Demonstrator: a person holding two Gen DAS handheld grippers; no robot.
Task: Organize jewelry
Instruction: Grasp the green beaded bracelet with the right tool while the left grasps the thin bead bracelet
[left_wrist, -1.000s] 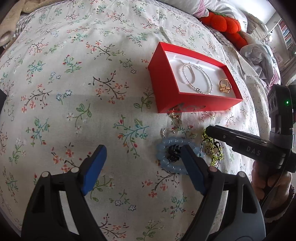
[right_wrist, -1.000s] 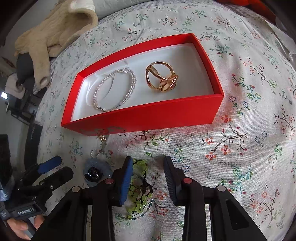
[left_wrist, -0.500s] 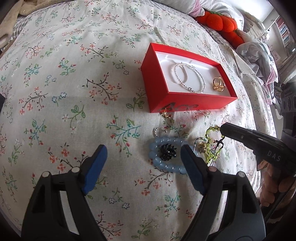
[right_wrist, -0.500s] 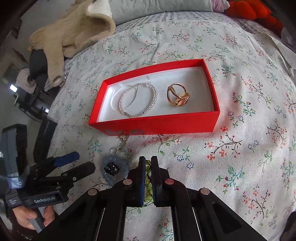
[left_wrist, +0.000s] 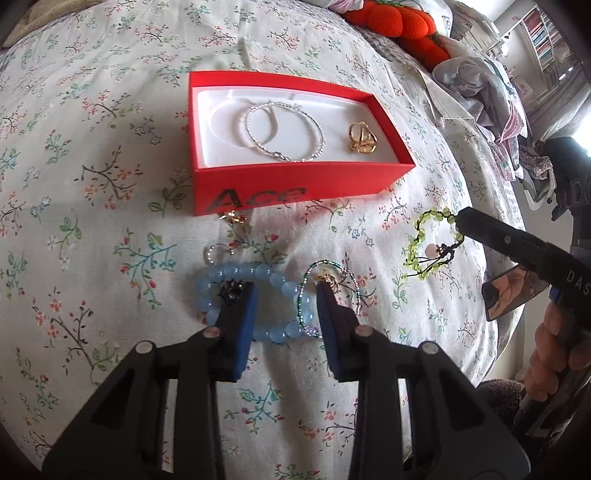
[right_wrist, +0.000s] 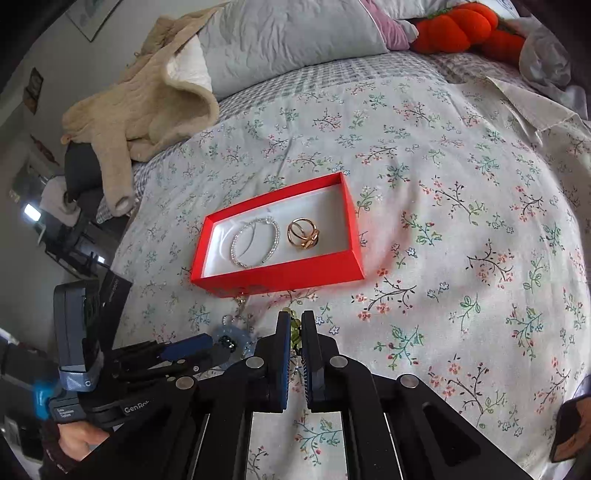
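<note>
From the left wrist view, the red box (left_wrist: 295, 184) sits on the flowered bed (left_wrist: 92, 166) and already holds a silver bead bracelet (left_wrist: 284, 133) and a gold ring (left_wrist: 362, 138). In front of its near wall lie a blue bead bracelet (left_wrist: 251, 295), a thin teal bead chain (left_wrist: 308, 295) and a small gold clasp (left_wrist: 232, 218). The left gripper (left_wrist: 284, 314) has just been closing, its jaws astride the blue bracelet's right side; I cannot tell whether the pads press it yet. The right gripper (left_wrist: 461, 225) holds a green bead bracelet (left_wrist: 428, 243) clear of the bed. From the right wrist view, that gripper's jaws are shut on green beads, near the box (right_wrist: 280, 273). By my judgement, two pieces are stowed and at least three remain.
</note>
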